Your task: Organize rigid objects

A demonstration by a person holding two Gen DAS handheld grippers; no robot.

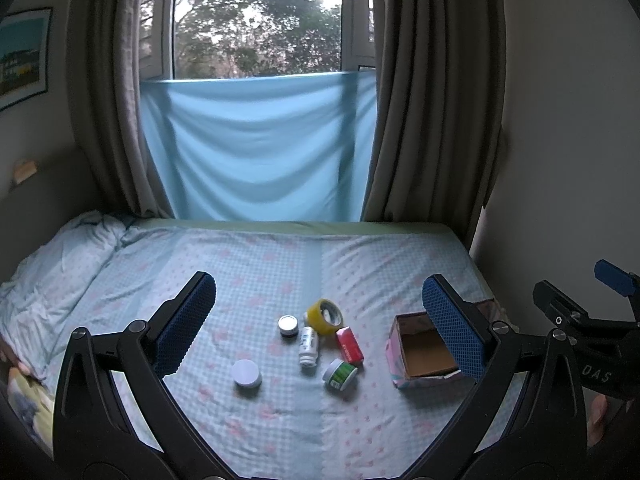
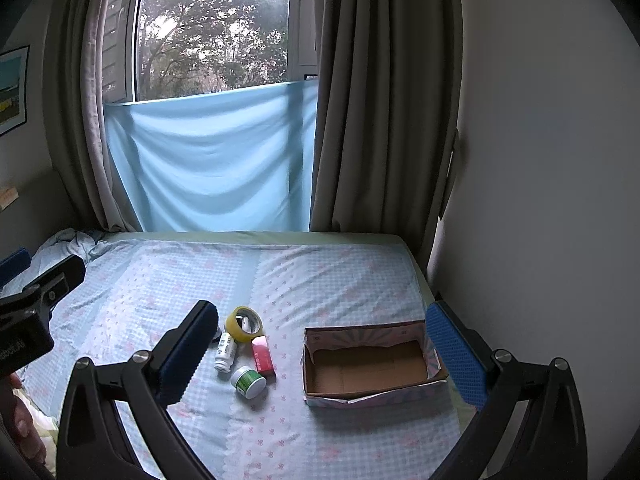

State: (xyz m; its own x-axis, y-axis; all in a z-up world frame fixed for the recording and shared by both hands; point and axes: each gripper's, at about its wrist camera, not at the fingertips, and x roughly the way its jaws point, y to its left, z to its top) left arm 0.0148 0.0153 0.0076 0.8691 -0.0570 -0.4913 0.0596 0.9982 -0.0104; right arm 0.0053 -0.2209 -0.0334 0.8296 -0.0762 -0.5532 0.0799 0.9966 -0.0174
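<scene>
Presently both tongs are spread wide and empty: the left tongs [image 1: 318, 330] hover above the cluster of small items on the bed [image 1: 248, 264], and the right tongs [image 2: 322, 344] hover nearer the box, with nothing between their jaws. Working left to right, the white round jar [image 1: 247, 373] stands apart at the near left; its smooth lid is likely slippery, so grip the side wall across its width. The silver-lidded jar [image 1: 288, 325] stands upright just beside the white bottle [image 1: 308, 345], which lies on its side; it is probably light, stiff plastic that may roll, so close across the body at mid-length. The yellow tape roll [image 1: 325, 316] lies tilted at the far side of the cluster, touching or nearly touching the bottle; it is rigid, and pinching one wall through the core should hold. The red carton [image 1: 349, 345] lies flat; it is thin card that crushes easily, so use light pressure on its long faces. The green-labelled jar [image 1: 339, 374] lies tilted at the near end of the carton; grip the cylinder wall. The open cardboard box [image 2: 360, 394], empty, sits at the right, apart from the cluster, and appears the likely receptacle. The soft bedding gives little support, so press down gently.
</scene>
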